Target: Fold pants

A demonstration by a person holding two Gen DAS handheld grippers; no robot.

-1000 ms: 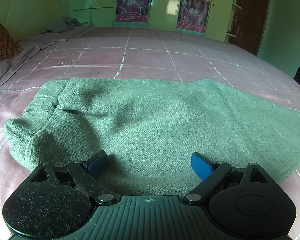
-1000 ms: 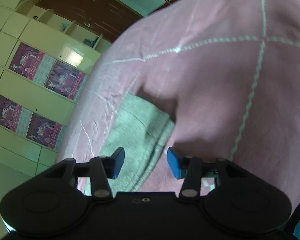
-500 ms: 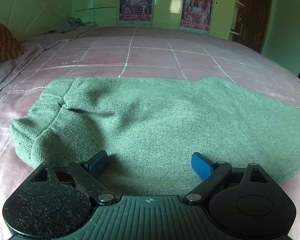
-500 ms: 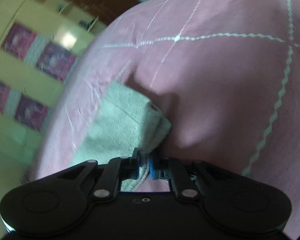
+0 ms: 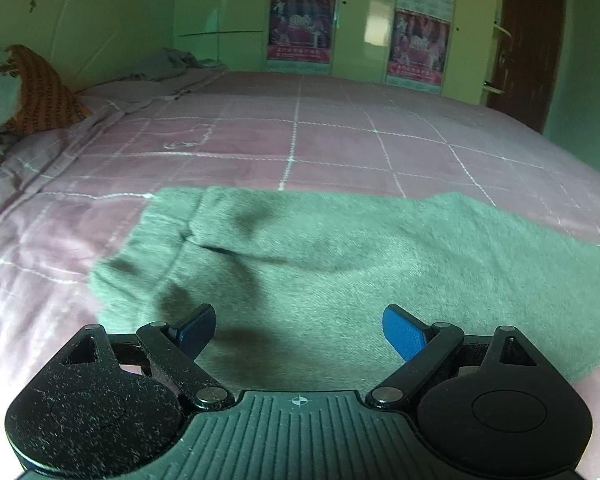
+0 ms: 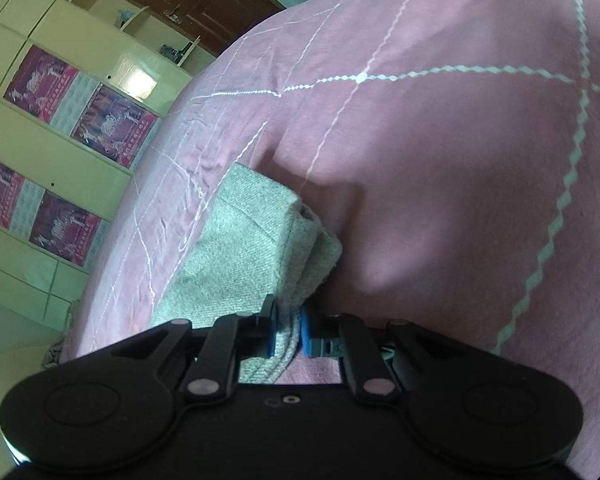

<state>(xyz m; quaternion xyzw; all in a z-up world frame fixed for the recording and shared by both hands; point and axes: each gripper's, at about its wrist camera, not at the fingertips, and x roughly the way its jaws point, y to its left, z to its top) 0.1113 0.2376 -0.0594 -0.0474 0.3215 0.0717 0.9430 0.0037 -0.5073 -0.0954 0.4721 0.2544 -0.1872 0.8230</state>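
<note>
Pants (image 5: 340, 272) lie flat on our pink bedspread (image 5: 340, 140), long axis running sideways across the left gripper's (image 5: 300, 330) view. Our right gripper (image 6: 287, 334) is clamped on the cuff end, so it leads the fold; the left one hangs spread wide just above the cloth, holding nothing.

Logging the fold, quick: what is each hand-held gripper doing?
Left hand-held gripper: open, empty, above the green pants.
Right hand-held gripper: shut on the pants' hem.
</note>
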